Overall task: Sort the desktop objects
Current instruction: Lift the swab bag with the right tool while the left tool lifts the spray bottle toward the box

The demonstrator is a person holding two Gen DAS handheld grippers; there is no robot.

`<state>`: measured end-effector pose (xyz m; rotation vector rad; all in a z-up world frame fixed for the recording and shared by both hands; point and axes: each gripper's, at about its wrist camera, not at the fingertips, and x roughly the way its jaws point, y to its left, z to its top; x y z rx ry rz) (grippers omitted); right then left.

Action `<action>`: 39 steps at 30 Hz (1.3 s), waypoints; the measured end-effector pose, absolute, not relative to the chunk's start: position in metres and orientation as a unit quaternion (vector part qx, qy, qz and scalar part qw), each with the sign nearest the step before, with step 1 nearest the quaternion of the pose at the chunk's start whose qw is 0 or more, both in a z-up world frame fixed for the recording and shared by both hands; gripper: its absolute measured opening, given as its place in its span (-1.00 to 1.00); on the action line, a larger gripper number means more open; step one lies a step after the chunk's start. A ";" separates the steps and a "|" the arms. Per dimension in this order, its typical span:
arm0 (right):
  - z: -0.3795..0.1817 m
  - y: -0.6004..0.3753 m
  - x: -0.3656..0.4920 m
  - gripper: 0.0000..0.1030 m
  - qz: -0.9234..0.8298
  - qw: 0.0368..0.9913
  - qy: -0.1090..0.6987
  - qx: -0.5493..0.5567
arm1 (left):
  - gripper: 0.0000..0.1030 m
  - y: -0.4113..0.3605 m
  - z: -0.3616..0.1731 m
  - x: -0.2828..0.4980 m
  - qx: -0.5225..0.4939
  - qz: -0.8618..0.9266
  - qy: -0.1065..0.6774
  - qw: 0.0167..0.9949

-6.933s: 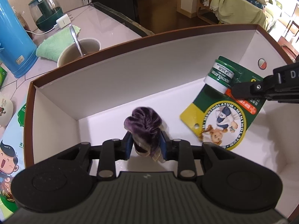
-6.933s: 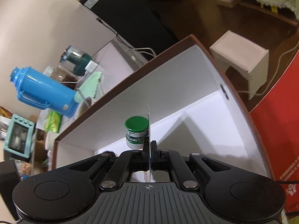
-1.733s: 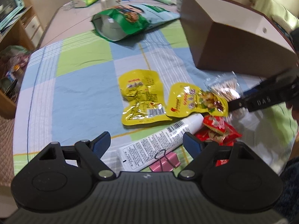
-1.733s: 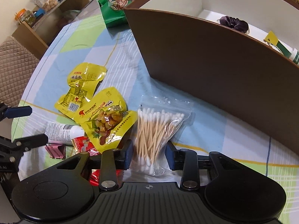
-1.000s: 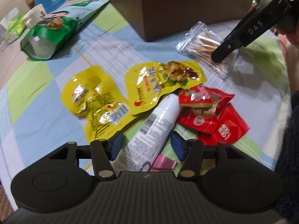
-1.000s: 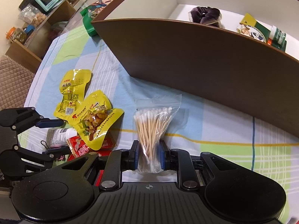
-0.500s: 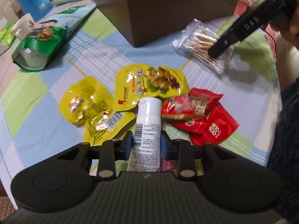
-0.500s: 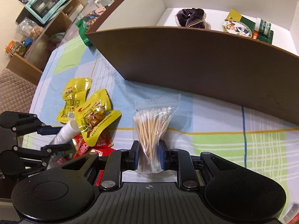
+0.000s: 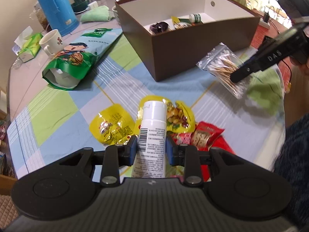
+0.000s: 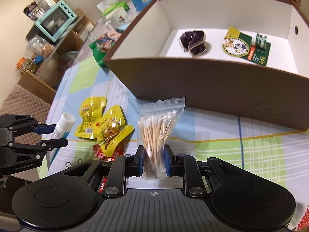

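Observation:
My left gripper (image 9: 151, 148) is shut on a white tube (image 9: 152, 133) with a barcode, held up above the yellow snack packets (image 9: 113, 124) and red packets (image 9: 206, 137) on the checked cloth. My right gripper (image 10: 153, 160) is shut on a clear bag of cotton swabs (image 10: 156, 127), lifted in front of the brown box (image 10: 212, 89). The same bag (image 9: 225, 65) hangs at the right of the left wrist view. Inside the box lie a purple scrunchie (image 10: 193, 40) and a green lip-balm card (image 10: 246, 45). The left gripper (image 10: 52, 133) with the tube shows at the left of the right wrist view.
A green snack bag (image 9: 75, 61), a white mug (image 9: 52, 42), a blue thermos (image 9: 54, 7) and a green towel (image 9: 95, 15) sit behind the packets. A mint toaster oven (image 10: 56, 19) stands on a low shelf beyond the table's edge. A person's dark sleeve (image 9: 295, 145) is at right.
Both grippers have risen with their loads: the tube is up off the cloth and the swab bag hangs higher, nearer the box's front wall. The views now tilt toward the box.

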<state>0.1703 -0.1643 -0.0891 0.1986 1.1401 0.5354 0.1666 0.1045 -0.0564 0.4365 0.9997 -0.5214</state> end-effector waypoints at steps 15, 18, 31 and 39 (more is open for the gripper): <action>-0.053 -0.209 0.170 -0.61 0.259 0.822 0.492 0.124 | -0.48 0.059 -0.014 0.183 0.191 -0.207 0.445 0.850; -0.041 -0.220 0.174 -0.61 0.264 0.827 0.481 0.126 | -0.48 0.047 -0.006 0.187 0.198 -0.210 0.436 0.853; -0.011 -0.274 0.195 -0.61 0.253 0.847 0.450 0.131 | -0.48 -0.010 0.017 0.208 0.222 -0.235 0.403 0.856; -0.002 -0.295 0.218 -0.61 0.246 0.855 0.439 0.124 | -0.48 -0.041 0.028 0.230 0.229 -0.254 0.382 0.859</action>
